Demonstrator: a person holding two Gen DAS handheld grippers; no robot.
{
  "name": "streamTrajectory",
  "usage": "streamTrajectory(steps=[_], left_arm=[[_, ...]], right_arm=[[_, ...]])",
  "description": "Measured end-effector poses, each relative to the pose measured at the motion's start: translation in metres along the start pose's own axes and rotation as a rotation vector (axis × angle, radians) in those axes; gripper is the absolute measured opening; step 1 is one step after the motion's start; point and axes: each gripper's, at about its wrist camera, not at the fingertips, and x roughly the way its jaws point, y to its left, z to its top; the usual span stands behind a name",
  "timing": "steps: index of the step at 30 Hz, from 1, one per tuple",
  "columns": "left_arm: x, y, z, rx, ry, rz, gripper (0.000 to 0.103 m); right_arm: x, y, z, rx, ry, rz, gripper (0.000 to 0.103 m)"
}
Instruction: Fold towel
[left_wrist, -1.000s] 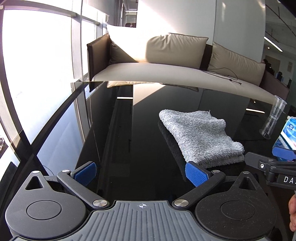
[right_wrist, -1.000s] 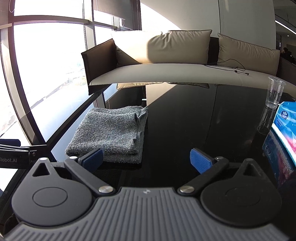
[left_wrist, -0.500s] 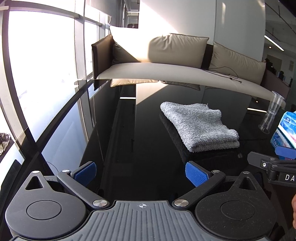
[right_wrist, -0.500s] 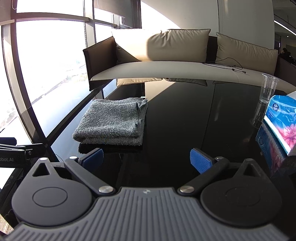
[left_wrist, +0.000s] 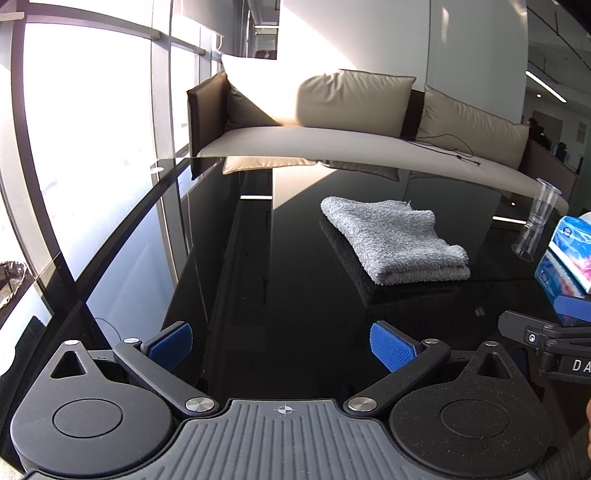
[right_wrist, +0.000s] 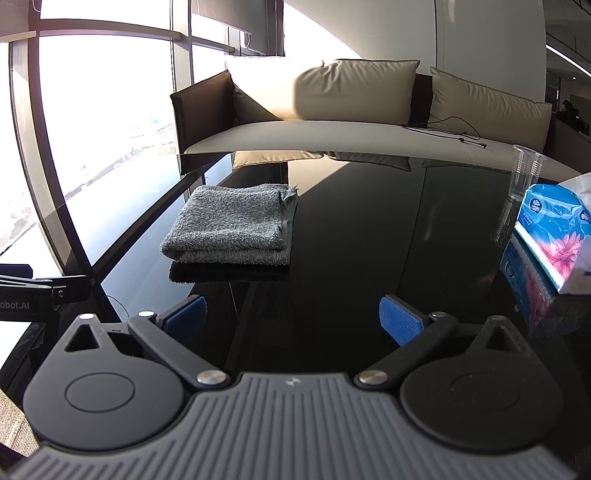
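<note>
A grey towel (left_wrist: 391, 236) lies folded in a compact stack on the glossy black table (left_wrist: 280, 280). It also shows in the right wrist view (right_wrist: 232, 230), left of centre. My left gripper (left_wrist: 280, 345) is open and empty, well short of the towel and to its left. My right gripper (right_wrist: 293, 319) is open and empty, short of the towel and to its right. The right gripper's body shows at the right edge of the left wrist view (left_wrist: 554, 336); the left gripper's body shows at the left edge of the right wrist view (right_wrist: 40, 291).
A blue tissue box (right_wrist: 554, 243) and a clear plastic cup (right_wrist: 524, 173) stand at the table's right side. A beige sofa (right_wrist: 332, 122) with cushions sits behind the table. Large windows (right_wrist: 103, 110) run along the left.
Both grippers have drawn back from the towel toward the near edge of the table; the towel looks smaller and farther. Both stay open. The towel has not moved.
</note>
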Motion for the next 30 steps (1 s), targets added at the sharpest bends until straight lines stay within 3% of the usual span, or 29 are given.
streamTrajectory(steps=[30], left_arm=[[-0.0054, 0.0028, -0.0015, -0.014, -0.011, -0.006, 0.102]], right_arm=[[-0.0058, 0.0026, -0.0040, 0.015, 0.018, 0.009, 0.102]])
